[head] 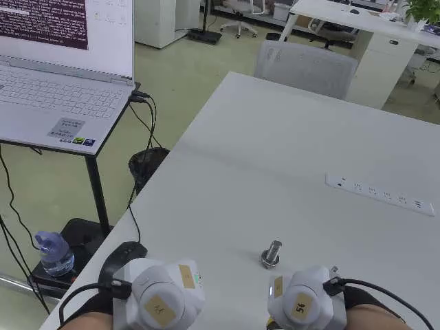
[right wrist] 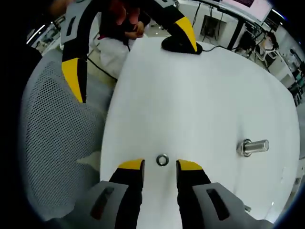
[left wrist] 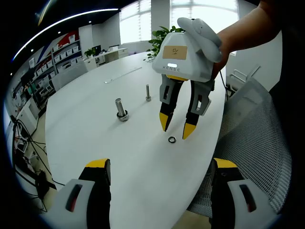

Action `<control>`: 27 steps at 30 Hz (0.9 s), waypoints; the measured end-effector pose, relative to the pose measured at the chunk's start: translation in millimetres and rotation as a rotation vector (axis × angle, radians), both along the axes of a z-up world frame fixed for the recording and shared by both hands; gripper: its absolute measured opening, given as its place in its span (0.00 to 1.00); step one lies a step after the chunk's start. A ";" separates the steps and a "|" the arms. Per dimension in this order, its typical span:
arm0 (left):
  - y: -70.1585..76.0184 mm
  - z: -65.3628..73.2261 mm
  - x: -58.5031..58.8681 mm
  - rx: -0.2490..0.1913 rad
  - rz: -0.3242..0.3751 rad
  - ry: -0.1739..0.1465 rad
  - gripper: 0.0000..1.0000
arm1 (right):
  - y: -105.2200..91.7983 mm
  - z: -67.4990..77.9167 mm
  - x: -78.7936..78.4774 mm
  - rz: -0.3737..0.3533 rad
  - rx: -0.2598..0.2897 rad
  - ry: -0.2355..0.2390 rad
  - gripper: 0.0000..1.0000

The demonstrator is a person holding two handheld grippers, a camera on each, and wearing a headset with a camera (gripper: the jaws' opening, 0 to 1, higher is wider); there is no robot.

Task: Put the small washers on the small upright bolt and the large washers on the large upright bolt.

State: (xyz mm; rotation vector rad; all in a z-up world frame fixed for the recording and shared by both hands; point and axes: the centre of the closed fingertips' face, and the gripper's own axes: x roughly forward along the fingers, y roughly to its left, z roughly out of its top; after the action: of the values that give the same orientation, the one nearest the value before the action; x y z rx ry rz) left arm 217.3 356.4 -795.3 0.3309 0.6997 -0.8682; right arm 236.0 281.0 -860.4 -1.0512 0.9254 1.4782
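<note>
A white table (head: 275,158) is standing in an open office, carrying a large upright bolt (head: 272,253). A power strip (head: 379,194) is lying well beyond that bolt. Near the bolt, a small washer (right wrist: 162,160) is lying flat between the released jaws of the right gripper (right wrist: 160,165), apart from both. The left gripper (left wrist: 161,164) is gaping wide, holding nothing.

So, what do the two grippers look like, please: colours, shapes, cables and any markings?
The left gripper and the right gripper look alike: a rounded white body, black fingers with yellow tips, and a tan sticker with a dark mark on top. A black cable runs from the back of each.
</note>
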 end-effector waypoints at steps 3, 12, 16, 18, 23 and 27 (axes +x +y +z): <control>0.2 -0.2 -0.9 0.001 0.002 0.000 0.87 | -0.9 -5.4 1.1 0.001 -0.007 -0.006 0.28; -1.6 -1.8 -3.0 -0.002 0.006 0.001 0.86 | -2.0 -15.7 3.4 0.008 -0.027 -0.020 0.25; -1.2 -1.7 -2.8 -0.003 0.007 0.000 0.86 | -1.8 -19.0 0.1 0.017 -0.033 -0.024 0.24; -0.1 -1.8 -2.8 -0.003 0.008 0.000 0.86 | -1.7 -21.3 -1.3 0.020 -0.037 -0.023 0.24; 1.3 -1.7 -3.0 -0.007 0.013 0.001 0.85 | -2.4 -22.1 1.7 0.021 -0.045 -0.039 0.21; 2.0 -3.0 -3.1 -0.006 0.013 0.002 0.85 | -1.7 -22.4 3.4 0.023 -0.046 -0.043 0.18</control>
State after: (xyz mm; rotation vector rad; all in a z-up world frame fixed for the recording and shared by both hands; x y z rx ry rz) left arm 214.1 358.3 -798.3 0.3196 0.7001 -0.8579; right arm 239.4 279.2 -882.8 -1.1260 0.9237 1.4533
